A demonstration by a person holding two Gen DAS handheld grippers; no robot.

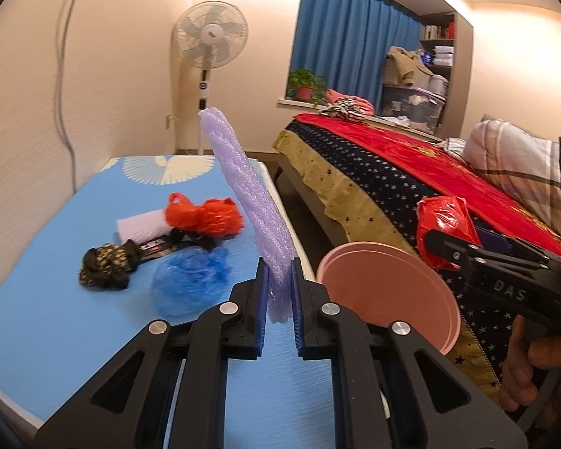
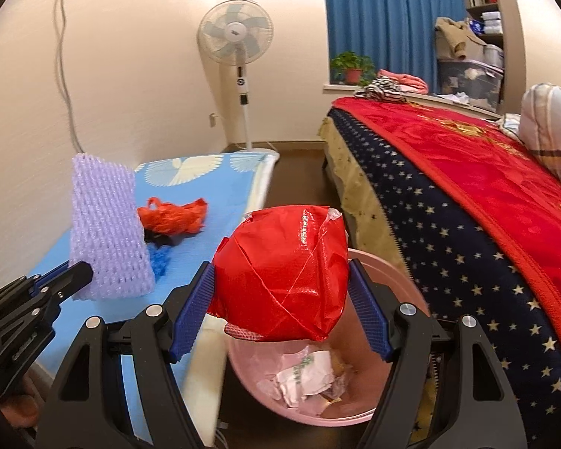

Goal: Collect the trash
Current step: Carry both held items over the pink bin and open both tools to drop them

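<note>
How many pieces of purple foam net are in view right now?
2. One foam net stands upright, clamped in the left gripper. A second lies on the blue table beside the orange bag. Others may be hidden.

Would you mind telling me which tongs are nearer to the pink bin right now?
Right. The right tongs, clamped on the red wrapper ball, hang directly above the pink bin. The left tongs, gripping purple foam netting, are beside it, above the blue mat.
</note>
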